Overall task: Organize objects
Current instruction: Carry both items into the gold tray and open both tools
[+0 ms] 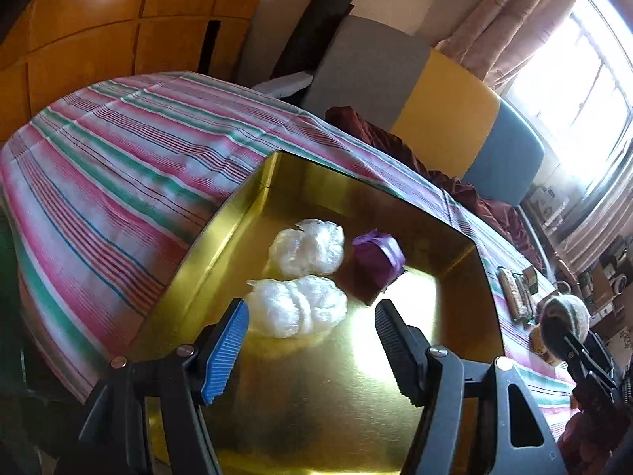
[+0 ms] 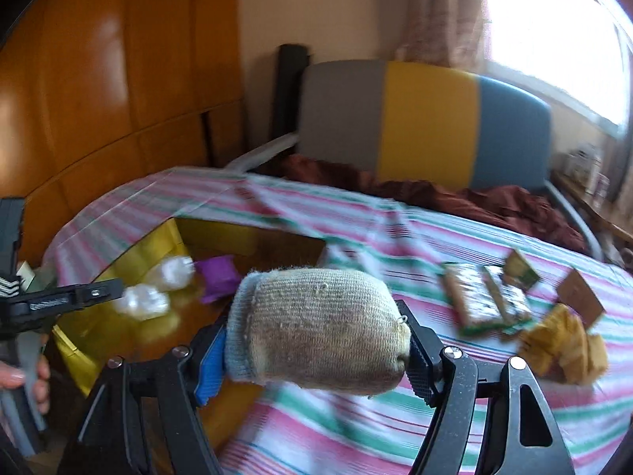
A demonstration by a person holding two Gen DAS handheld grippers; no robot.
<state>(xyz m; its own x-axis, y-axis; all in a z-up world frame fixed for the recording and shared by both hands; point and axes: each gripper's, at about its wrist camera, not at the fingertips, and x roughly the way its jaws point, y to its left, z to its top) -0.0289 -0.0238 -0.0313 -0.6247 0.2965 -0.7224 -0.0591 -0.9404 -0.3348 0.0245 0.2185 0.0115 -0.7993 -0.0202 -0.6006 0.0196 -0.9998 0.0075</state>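
One gold tray (image 1: 467, 289) sits on the striped cloth (image 1: 118, 166) of the bench, close to its near edge. In it lie two white crinkly bundles (image 1: 306, 253), touching each other, and one purple box (image 1: 376, 263) with a ribbon, just beside the farther bundle. The left claw (image 1: 312, 348) hangs over the tray with its fingers apart and nothing between them.

The right claw (image 2: 312, 350) is clamped on one rolled knit sock (image 2: 320, 324), beige with a grey-blue cuff, held above the cloth just past the tray's right edge.

Toward the bench's right edge lie several wrapped snack packets (image 2: 486, 297), a brown card (image 2: 579, 297) and a yellowish heap (image 2: 561, 346); motion blur makes their count uncertain. The tray's near edge is cut off in both views.
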